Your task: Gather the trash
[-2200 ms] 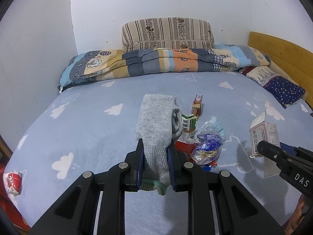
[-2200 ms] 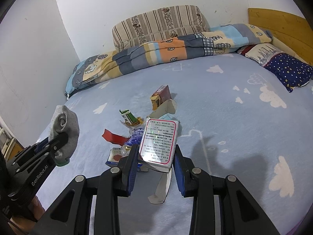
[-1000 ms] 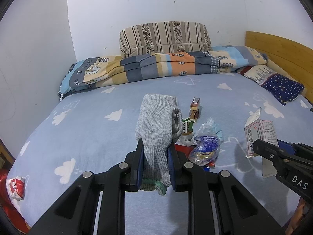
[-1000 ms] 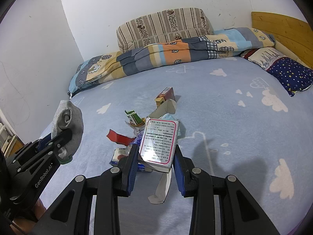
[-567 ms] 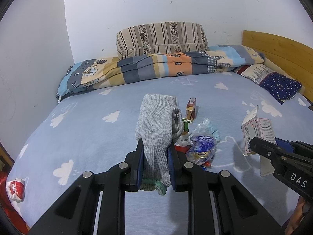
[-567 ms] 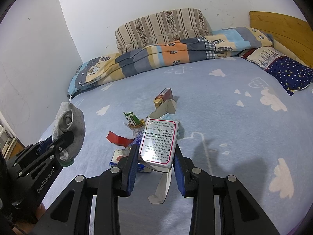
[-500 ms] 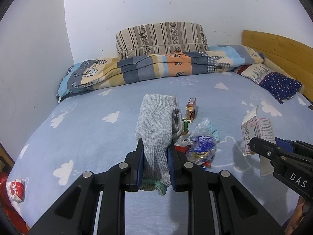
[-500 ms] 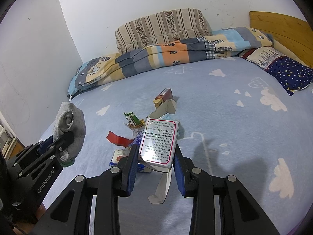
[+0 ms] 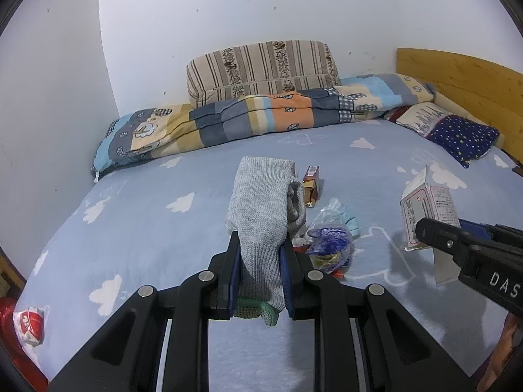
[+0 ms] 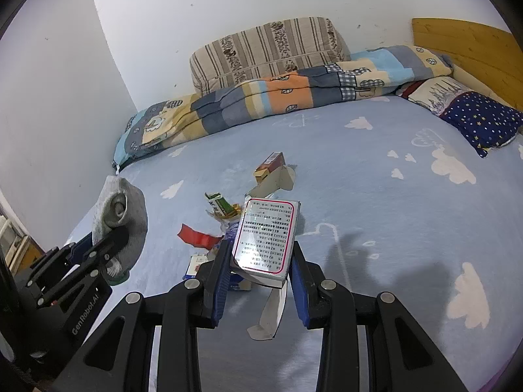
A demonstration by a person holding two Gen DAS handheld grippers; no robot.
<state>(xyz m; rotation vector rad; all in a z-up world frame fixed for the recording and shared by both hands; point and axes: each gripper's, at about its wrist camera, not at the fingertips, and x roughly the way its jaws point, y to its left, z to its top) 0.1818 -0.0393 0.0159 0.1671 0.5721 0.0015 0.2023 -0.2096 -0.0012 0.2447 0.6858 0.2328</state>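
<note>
My left gripper (image 9: 260, 251) is shut on a grey knitted sock (image 9: 261, 209) that stands up between its pads; the same sock (image 10: 119, 219) shows at the left of the right wrist view. My right gripper (image 10: 260, 254) is shut on a silver medicine box (image 10: 266, 235) with a red border, its torn flap hanging below; that box (image 9: 425, 209) is at the right of the left wrist view. Both are held above the bed. On the sheet ahead lies a litter pile: a blue plastic bag (image 9: 330, 241), a brown carton (image 9: 310, 186), a green box (image 10: 220, 205) and a red wrapper (image 10: 196, 236).
The bed (image 9: 147, 215) has a blue cloud-print sheet. A folded patchwork quilt (image 9: 255, 121) and striped cushion (image 9: 261, 68) line the far wall. A starred pillow (image 9: 461, 137) lies by the wooden headboard (image 9: 457, 78). A red-and-white packet (image 9: 29, 323) sits at the bed's left edge.
Both grips hold as before. The view of the bed has shifted slightly in the left wrist frames; the litter pile has not moved.
</note>
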